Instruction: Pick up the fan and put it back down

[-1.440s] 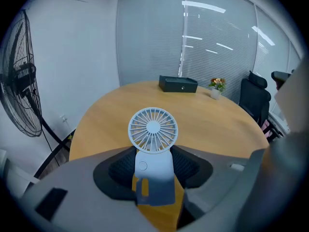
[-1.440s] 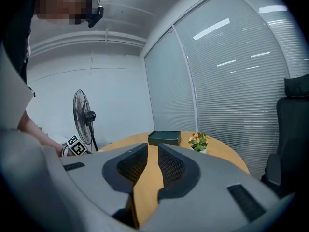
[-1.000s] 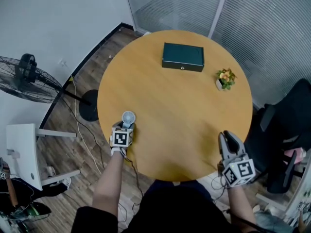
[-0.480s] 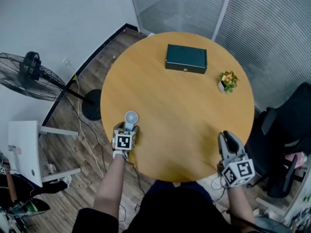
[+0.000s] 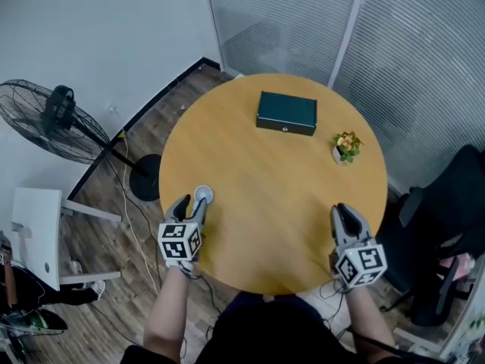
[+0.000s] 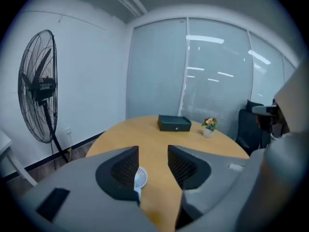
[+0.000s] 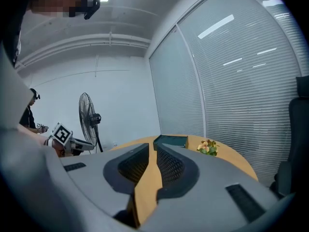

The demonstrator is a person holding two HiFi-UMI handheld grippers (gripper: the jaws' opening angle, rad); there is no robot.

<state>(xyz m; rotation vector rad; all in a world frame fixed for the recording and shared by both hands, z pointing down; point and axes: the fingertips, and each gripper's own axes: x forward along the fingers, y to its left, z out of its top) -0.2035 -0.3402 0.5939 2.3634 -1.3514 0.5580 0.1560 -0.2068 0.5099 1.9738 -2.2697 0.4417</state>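
White fan (image 5: 202,196) best left resting at lower-left edge of table (image 5: 288,173): draw left gripper (image 5: 189,205) straight back, jaws apart, empty, just narrowed, without brushing it, and hold right gripper (image 5: 345,217), almost closed, empty, likewise just narrowed, lower right.

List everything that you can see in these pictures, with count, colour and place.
table: 1, light wood, centre
small fan: 1, white, table's near left edge
box: 1, dark green, table's far side
potted plant: 1, orange flowers, table's right side
standing fan: 1, black, floor at left
side table: 1, white, floor at lower left
office chair: 1, black, right of table
left hand-held gripper: 1, grey, above the small fan; jaws apart, just been closing, gripping nothing
right hand-held gripper: 1, grey, table's near right edge; jaws just been closing, narrow gap, nothing between
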